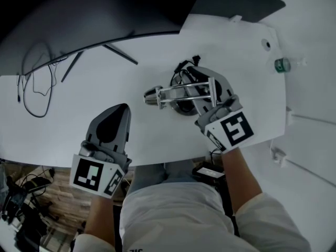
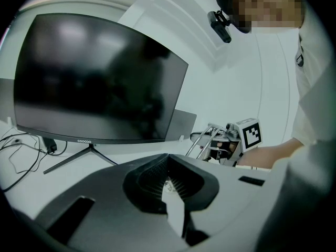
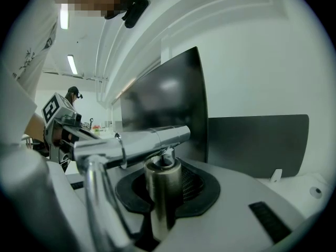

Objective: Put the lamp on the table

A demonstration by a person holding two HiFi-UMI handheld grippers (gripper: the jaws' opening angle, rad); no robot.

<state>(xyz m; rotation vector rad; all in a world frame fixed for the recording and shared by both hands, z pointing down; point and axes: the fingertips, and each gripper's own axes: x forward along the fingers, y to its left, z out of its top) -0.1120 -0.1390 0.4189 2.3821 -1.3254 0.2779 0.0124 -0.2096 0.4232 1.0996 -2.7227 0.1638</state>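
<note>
A chrome desk lamp stands on its dark round base on the white table, right of centre, its head pointing left. My right gripper reaches over it from the near side and is shut on the lamp's upright chrome post; a chrome tube crosses just above the jaws. My left gripper rests at the table's near edge, left of the lamp and apart from it, its jaws together with nothing in them. From the left gripper view the lamp shows at the right beside the right gripper.
A large dark monitor on a thin-legged stand fills the table's far side, with a dark panel to its right. Loose cables lie at the far left. A green-capped bottle lies beyond the right edge.
</note>
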